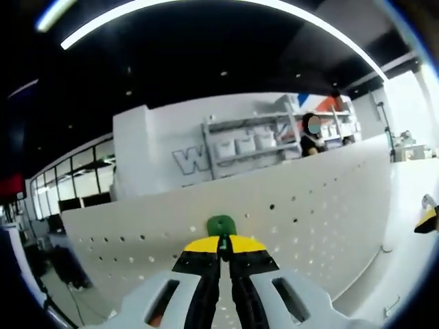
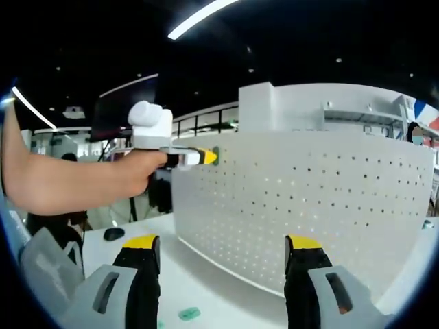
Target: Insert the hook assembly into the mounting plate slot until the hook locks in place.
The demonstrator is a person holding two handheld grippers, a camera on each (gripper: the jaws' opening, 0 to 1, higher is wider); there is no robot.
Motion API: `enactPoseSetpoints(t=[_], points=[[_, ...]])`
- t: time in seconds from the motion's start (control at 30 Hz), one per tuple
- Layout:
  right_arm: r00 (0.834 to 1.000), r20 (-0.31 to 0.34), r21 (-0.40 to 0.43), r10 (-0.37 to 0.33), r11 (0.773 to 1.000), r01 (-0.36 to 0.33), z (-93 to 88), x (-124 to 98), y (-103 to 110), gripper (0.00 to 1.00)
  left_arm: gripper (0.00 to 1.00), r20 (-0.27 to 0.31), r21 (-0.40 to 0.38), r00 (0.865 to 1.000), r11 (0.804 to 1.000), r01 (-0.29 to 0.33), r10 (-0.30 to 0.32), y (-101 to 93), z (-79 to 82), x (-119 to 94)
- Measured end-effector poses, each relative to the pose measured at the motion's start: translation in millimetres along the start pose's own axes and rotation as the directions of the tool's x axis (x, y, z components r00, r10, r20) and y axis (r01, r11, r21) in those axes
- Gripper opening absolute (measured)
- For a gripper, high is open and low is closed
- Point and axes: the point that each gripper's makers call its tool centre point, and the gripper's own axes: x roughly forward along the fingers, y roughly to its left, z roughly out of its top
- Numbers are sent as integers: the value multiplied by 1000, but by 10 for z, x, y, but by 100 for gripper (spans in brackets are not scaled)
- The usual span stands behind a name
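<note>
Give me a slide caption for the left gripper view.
Left gripper pinches a small green plastic hook against the white perforated mounting plate.

One white perforated metal mounting plate point(image 2: 302, 199); one green plastic hook piece point(image 1: 221, 225); one small green part point(image 2: 188, 314) on the white surface point(image 2: 206, 288) before the plate.

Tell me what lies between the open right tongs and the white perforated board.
In the right gripper view, bare white tabletop separates the right tongs from the perforated board; a small green piece lies lower on the tabletop between the jaws.
</note>
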Motion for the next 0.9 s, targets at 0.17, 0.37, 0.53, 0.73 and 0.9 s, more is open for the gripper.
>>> enactPoseSetpoints(t=[0.17,0.37,0.53,0.73,0.9], points=[[1000,-1,3,-3,1000,3,-11,-13,-19,75,4,-7,7,1000,1000,-22,22,-5,-4,14],[1000,-4,3,-1,1000,1,-24,-19,-10,74,4,-20,21,999,999,-33,33,4,-15,22],[1000,-3,5,-4,1000,4,-26,-30,-17,74,4,-13,16,1000,1000,-27,27,6,-17,4],[1000,-1,0,-7,1000,7,-6,-36,-29,74,8,0,-30,1000,1000,-4,4,-5,-3,-1],[1000,0,-7,-8,1000,8,15,-32,-20,74,9,-6,-32,1000,999,1,-1,-8,-23,-9]])
